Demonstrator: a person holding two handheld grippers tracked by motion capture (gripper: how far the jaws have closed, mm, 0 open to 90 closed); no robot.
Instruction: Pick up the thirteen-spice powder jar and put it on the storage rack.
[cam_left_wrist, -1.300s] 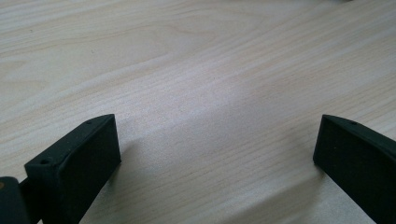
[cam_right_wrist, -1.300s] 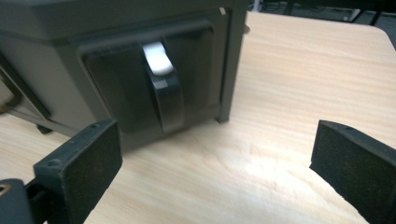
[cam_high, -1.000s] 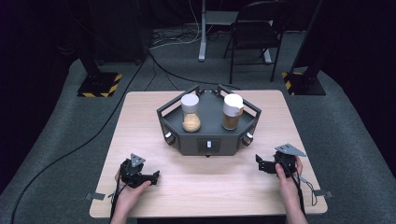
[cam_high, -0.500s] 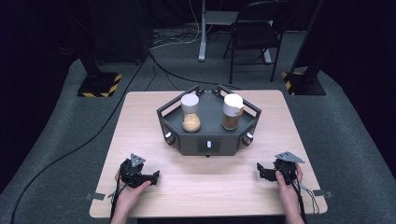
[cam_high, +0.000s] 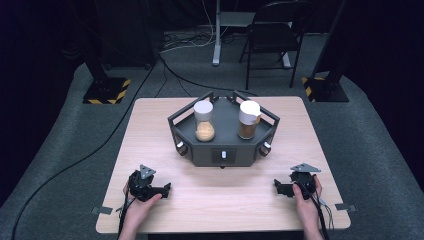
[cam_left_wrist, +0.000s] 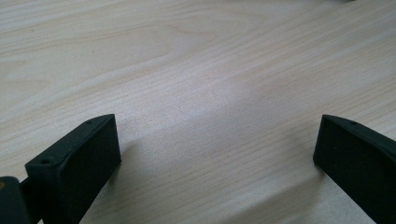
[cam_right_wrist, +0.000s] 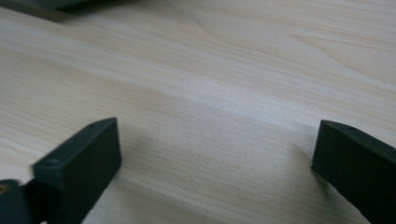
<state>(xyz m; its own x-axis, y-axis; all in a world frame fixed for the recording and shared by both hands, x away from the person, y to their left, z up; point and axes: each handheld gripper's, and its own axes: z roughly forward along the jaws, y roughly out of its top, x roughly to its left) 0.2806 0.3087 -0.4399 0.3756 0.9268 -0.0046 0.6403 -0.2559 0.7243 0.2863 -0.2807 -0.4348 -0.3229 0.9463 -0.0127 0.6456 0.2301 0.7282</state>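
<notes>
Both claws are resting low on the worktop near its front edge, jaws apart w/ nothing between them. Left claw is sitting front-left, right claw front-right, well apart from each other; each gripper view is showing bare wood grain between two spread black jaws.

Task items are standing in the dark tray rig at worktop centre: left jar w/ white cap and pale contents, right jar w/ darker brown contents, both upright, apart from each other.

Step, as judged: start position, approach not yet begun. Next move is calling for lift off the worktop, fwd reach over the rig's front wall, claw kept wide enough for a jar body.

Clearance: open wood is lying between claws and rig. Rig's corner posts and rails are limiting side entry; approach from above is looking safer
</notes>
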